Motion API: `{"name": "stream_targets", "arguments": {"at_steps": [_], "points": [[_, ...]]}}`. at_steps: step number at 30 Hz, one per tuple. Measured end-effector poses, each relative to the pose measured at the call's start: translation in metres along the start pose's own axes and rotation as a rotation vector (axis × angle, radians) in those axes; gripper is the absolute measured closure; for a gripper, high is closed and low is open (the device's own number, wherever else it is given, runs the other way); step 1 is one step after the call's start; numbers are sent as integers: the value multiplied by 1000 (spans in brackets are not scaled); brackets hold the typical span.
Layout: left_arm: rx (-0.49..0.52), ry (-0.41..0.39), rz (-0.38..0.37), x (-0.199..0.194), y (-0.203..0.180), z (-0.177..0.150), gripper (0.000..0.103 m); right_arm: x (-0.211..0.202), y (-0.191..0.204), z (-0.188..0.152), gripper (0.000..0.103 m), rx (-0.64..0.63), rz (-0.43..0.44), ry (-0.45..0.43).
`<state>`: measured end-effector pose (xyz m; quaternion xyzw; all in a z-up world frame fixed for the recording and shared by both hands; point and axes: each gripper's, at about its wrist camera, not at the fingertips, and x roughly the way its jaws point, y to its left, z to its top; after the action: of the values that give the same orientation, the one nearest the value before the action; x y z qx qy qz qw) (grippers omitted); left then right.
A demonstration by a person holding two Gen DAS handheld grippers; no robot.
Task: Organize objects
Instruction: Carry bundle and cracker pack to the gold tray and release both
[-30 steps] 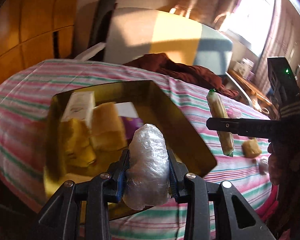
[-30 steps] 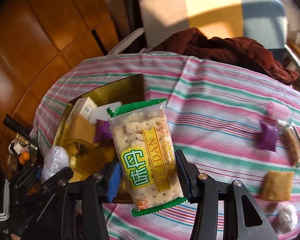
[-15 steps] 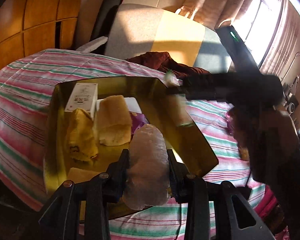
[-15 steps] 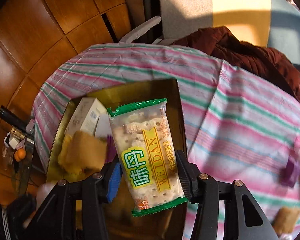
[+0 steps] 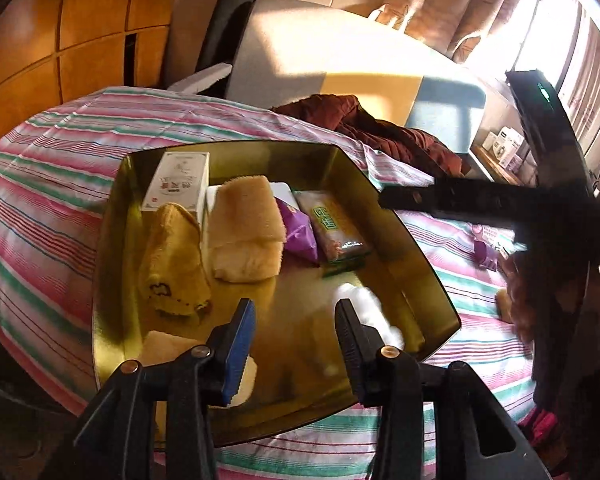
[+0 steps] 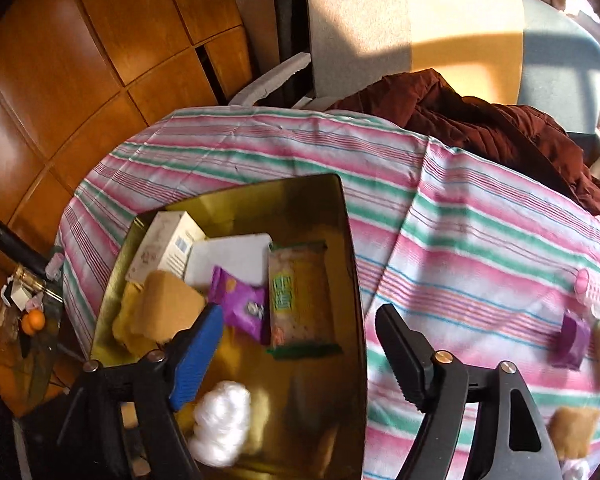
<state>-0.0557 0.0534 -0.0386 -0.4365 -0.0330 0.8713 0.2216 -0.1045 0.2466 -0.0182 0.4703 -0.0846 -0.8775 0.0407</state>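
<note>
A gold metal tray [image 5: 236, 156] sits on the striped tablecloth [image 6: 460, 248]. My left gripper [image 5: 294, 308] hovers over its near end, jaws opening with nothing between them. The white plastic-wrapped bundle [image 5: 370, 312] lies blurred in the tray just right of the right finger. My right gripper [image 6: 296, 316] is above the tray [image 6: 352, 280], jaws opening wide and empty. The green-edged cracker packet [image 6: 300, 300] lies flat on the tray floor below it, beside a purple packet [image 6: 240, 304]. The bundle [image 6: 220, 420] shows at the tray's near end.
The tray also holds a white box [image 5: 178, 180], a beige towel [image 5: 244, 228] and a yellow towel [image 5: 176, 260]. Loose on the cloth at right lie a purple packet [image 6: 572, 338], a pink roller [image 6: 592, 288] and a brown pastry [image 6: 572, 428]. A maroon jacket [image 6: 480, 120] drapes the far edge by a chair [image 6: 420, 32].
Both grippers have opened and let go. The wrapped bundle dropped from the left jaws into the tray, and the cracker packet dropped from the right jaws onto the tray floor.
</note>
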Motion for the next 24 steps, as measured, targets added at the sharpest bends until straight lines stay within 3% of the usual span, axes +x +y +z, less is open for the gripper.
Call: {"name": "stream_targets", "arguments": {"at_steps": [10, 15, 24], "points": [[-12, -44, 91, -18, 6, 1, 61, -23, 11, -35, 0, -39, -69, -85], [-8, -60, 131, -25, 6, -1, 61, -34, 20, -49, 0, -85, -121, -152], [21, -76, 149, -33, -3, -4, 61, -46, 16, -69, 0, -87, -166, -176]]}}
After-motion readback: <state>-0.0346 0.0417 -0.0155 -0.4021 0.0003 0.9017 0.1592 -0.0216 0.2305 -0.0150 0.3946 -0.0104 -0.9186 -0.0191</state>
